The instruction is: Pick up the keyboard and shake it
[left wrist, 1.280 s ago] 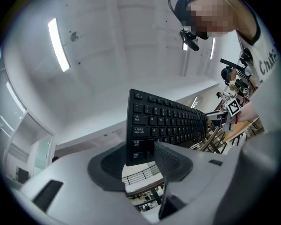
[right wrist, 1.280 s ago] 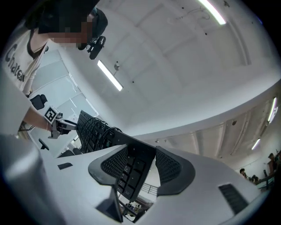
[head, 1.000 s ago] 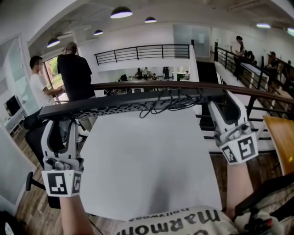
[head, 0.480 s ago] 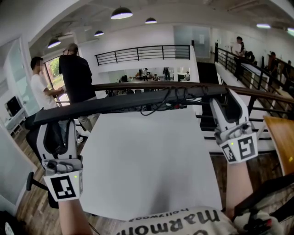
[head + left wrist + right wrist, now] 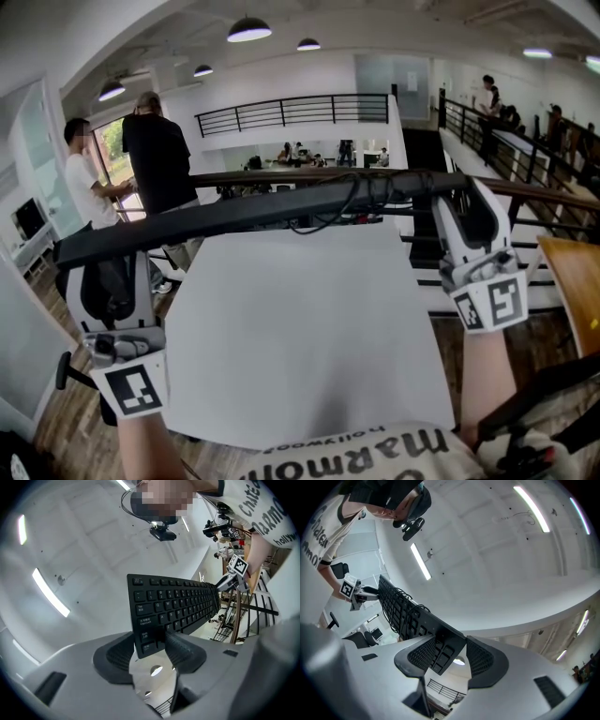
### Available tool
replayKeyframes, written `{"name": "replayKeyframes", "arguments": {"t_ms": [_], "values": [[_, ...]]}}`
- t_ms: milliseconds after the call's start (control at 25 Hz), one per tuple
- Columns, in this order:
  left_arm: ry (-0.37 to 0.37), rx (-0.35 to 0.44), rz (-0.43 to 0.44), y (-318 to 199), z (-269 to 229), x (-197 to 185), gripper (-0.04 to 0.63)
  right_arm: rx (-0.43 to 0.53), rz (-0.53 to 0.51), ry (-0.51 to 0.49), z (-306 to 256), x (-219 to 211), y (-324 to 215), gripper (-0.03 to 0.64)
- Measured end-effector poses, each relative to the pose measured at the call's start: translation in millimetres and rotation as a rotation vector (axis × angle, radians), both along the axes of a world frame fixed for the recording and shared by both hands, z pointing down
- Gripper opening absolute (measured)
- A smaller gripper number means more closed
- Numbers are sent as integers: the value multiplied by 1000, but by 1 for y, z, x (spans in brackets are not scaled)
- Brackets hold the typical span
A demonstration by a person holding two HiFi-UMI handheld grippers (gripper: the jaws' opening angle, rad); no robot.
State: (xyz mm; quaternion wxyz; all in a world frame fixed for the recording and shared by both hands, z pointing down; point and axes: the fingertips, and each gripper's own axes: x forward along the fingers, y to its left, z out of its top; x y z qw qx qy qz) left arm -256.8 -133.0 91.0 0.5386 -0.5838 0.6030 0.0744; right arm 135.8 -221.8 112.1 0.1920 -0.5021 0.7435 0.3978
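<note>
As the keyboard (image 5: pixel 244 211) hangs over the table (image 5: pixel 300 356), its ends clamped by left gripper (image 5: pixel 109 267) and right gripper (image 5: pixel 472 202), it has rolled edge-on, keys hidden.

keyboard (image 5: pixel 234 214) over table (image 5: pixel 300 347), left gripper (image 5: pixel 108 259) at left end, right gripper (image 5: pixel 465 193) at right end

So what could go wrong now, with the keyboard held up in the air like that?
Each tool grips only the very end of the keyboard: the left tool pinches one corner, the right tool the other end. A hard shake might work it loose, and it would likely fall onto the white table below. The cable lies bunched in loose loops on the keyboard; it could swing out and snag on a tool.
</note>
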Motion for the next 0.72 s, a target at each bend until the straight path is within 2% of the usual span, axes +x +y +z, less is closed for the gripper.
{"name": "replayKeyframes", "arguments": {"t_ms": [320, 720], "values": [[-49, 71, -26, 13, -15, 8, 202, 23, -5, -23, -9, 5, 5, 216], [-75, 104, -57, 12, -18, 10, 202, 21, 0, -26, -11, 4, 0, 216]]}}
